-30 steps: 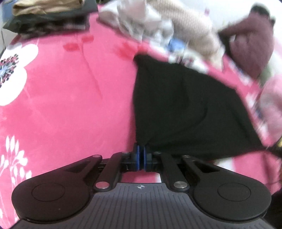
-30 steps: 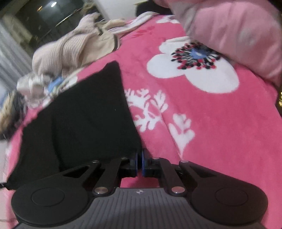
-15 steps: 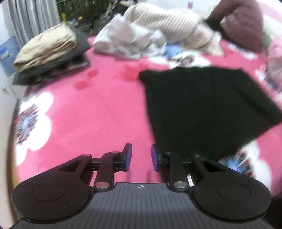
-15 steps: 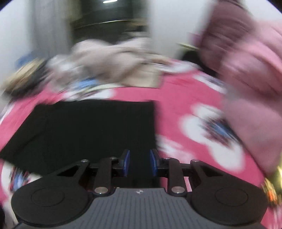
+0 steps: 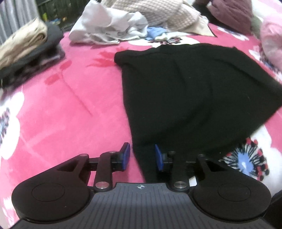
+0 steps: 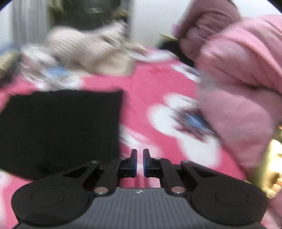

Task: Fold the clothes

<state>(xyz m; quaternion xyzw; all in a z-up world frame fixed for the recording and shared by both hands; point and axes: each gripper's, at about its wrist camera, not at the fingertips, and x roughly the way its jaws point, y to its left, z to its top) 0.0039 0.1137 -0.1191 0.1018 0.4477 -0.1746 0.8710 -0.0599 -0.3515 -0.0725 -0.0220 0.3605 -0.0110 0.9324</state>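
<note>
A black garment (image 5: 185,91) lies flat on the pink flowered blanket (image 5: 61,105). My left gripper (image 5: 141,155) is open and hovers at the garment's near left corner, whose edge runs between the blue pads without being held. In the blurred right wrist view the same black garment (image 6: 61,126) lies to the left. My right gripper (image 6: 139,162) hangs over bare blanket just off the garment's right edge. Its fingers are almost together, with only a thin slit and nothing between them.
A folded stack of clothes (image 5: 23,52) sits at the far left. Crumpled white clothes (image 5: 109,22), a beige knit sweater (image 5: 155,14) and a maroon garment (image 5: 229,14) lie beyond. A pink padded jacket (image 6: 243,79) bulks on the right.
Both grippers let go of the black garment's near corners, and it now lies flat. The left opened wider. The right swung to the right and closed almost fully.
</note>
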